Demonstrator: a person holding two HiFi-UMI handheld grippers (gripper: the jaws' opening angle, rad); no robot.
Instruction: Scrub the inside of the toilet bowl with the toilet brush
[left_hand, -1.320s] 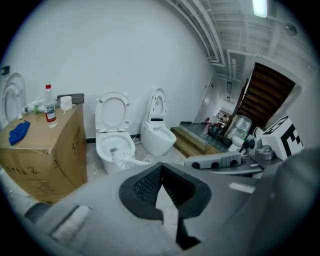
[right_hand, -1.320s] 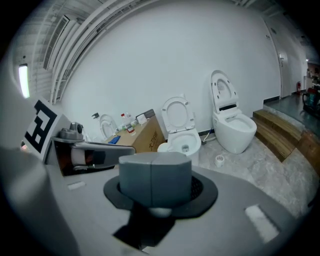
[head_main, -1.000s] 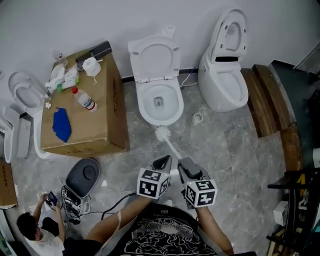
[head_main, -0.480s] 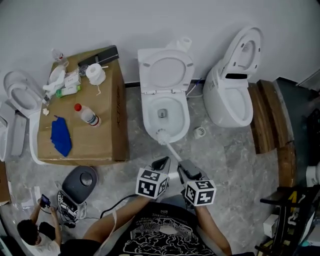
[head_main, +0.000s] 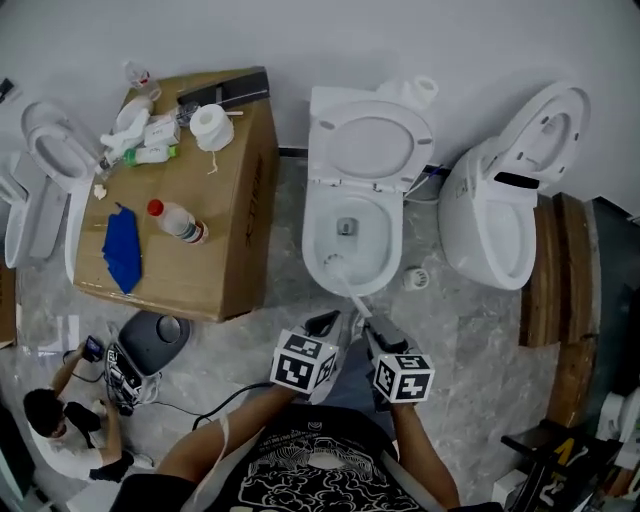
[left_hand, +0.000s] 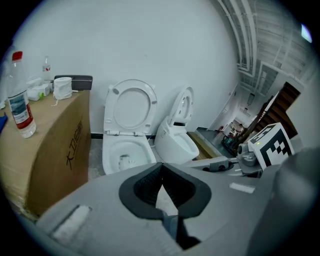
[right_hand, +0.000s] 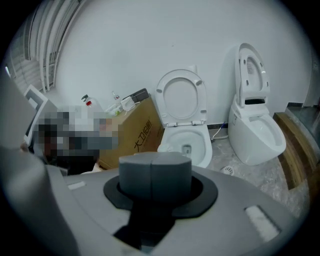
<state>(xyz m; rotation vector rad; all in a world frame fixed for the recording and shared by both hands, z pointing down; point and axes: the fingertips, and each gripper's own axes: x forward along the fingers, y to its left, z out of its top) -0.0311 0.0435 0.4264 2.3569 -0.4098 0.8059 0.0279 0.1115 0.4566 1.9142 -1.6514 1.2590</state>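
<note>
From the head camera we look steeply down from well above, with the wall (head_main: 300, 40) along the top edge and the open toilet (head_main: 352, 240) near the centre. The left gripper (head_main: 325, 322) camera sits low, just behind its jaws, and faces that wall, with the toilet ahead and slightly to the left. The right gripper (head_main: 372, 326) camera rides equally low and faces the same wall, with the toilet straight ahead. All three views share that toilet, the cardboard box (head_main: 190, 265) on its left, the second toilet (head_main: 500, 235) on its right, and the toilet brush (head_main: 335, 266) head at the bowl.
</note>
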